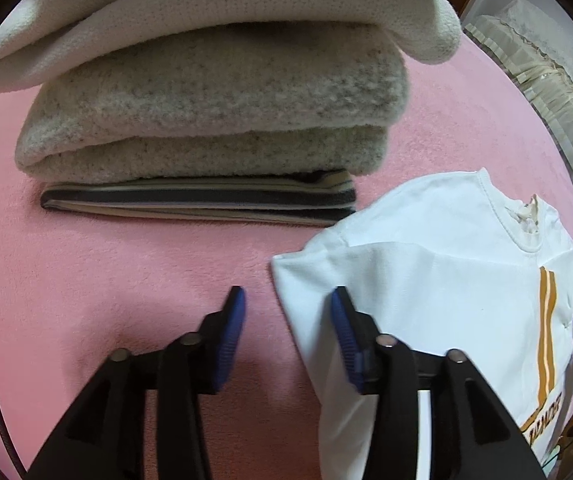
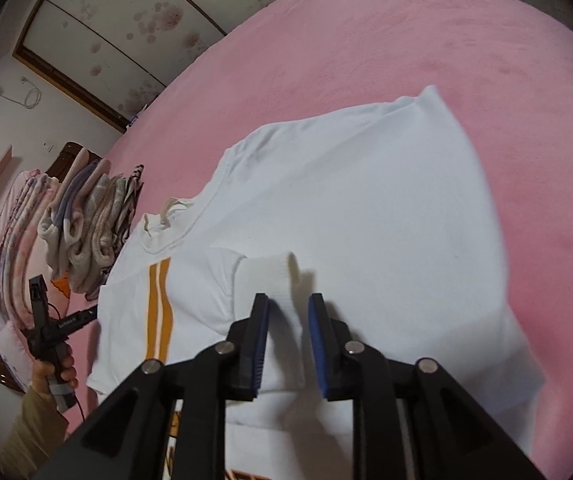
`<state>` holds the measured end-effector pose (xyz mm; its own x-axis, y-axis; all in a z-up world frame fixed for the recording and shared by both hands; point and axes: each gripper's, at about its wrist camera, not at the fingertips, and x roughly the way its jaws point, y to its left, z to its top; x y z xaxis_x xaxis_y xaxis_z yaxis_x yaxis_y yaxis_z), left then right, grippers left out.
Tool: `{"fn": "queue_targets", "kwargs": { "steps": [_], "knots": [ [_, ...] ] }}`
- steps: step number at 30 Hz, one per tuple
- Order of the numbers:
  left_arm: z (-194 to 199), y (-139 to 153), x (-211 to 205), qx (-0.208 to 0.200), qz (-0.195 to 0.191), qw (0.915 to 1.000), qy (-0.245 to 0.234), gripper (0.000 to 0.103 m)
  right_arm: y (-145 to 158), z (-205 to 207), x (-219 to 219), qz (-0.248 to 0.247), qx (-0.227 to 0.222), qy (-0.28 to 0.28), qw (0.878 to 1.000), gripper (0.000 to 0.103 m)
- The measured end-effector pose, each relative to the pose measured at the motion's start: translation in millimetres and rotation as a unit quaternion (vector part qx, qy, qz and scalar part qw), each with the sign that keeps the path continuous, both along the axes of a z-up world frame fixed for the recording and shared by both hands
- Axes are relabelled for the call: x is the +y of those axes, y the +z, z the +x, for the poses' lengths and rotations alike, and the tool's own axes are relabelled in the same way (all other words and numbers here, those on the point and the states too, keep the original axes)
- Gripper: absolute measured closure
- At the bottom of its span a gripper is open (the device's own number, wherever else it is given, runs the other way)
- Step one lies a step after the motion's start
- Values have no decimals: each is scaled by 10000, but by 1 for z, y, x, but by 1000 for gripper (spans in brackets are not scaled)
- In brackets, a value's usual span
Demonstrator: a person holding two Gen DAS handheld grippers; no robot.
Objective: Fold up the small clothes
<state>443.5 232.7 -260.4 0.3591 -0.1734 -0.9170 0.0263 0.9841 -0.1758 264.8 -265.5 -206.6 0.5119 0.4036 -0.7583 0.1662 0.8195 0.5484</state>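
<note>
Pink plush bedding (image 2: 366,40) covers the whole work surface, with a flowered wardrobe behind it and, at the far side, a stack of folded clothes (image 1: 206,120) already set by. Your current piece, the white sweatshirt (image 2: 366,200) with the orange stripes, lies flat between your two hands, collar toward the stack. One sleeve is already folded across the body, its ribbed cuff (image 2: 270,276) lying just ahead of your right gripper (image 2: 288,304). That gripper's jaws stand slightly apart with cloth lying under the gap but nothing pinched, so the sleeve looks released. Your left gripper (image 1: 288,300) hangs over the garment's side edge, one blue pad above the pink cover and the other above white fabric, jaws parted and empty. By my reading you are partway through this piece: side and sleeve appear tucked in, while the folds that would bring the body down to a small packet seem yet to come, and after that it would join the stack. How many garments remain beyond this one cannot be seen.
</note>
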Motion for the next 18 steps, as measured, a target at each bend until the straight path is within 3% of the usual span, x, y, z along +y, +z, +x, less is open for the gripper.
{"fn": "queue_targets", "kwargs": {
  "steps": [2, 5, 6, 7, 13, 16, 17, 18],
  "knots": [
    [-2, -3, 1, -2, -3, 10000, 23, 55, -2, 5, 4, -5, 36, 22, 10000, 76],
    [-3, -6, 0, -34, 9, 10000, 89, 55, -6, 11, 12, -229, 130, 96, 9996, 76],
    [-3, -7, -1, -48, 32, 9999, 87, 54, -4, 10, 15, -353, 87, 153, 9992, 80],
    [-3, -7, -2, -59, 52, 9999, 80, 54, 0, 7, 18, -520, 15, 184, 9985, 95],
    [-1, -8, -14, -105, 126, 9998, 58, 54, 39, -22, 20, -1395, -543, -25, 9887, 96],
    [1, -7, -19, -166, 271, 9995, 59, 54, 38, -22, 22, -1595, -503, 36, 9859, 96],
    [2, -7, -23, -196, 310, 9993, 44, 64, 34, -20, 24, -1678, -434, 82, 9848, 96],
    [2, -5, -29, -247, 300, 9992, -17, 90, 30, -18, 26, -1708, -385, 105, 9845, 96]
  ]
}}
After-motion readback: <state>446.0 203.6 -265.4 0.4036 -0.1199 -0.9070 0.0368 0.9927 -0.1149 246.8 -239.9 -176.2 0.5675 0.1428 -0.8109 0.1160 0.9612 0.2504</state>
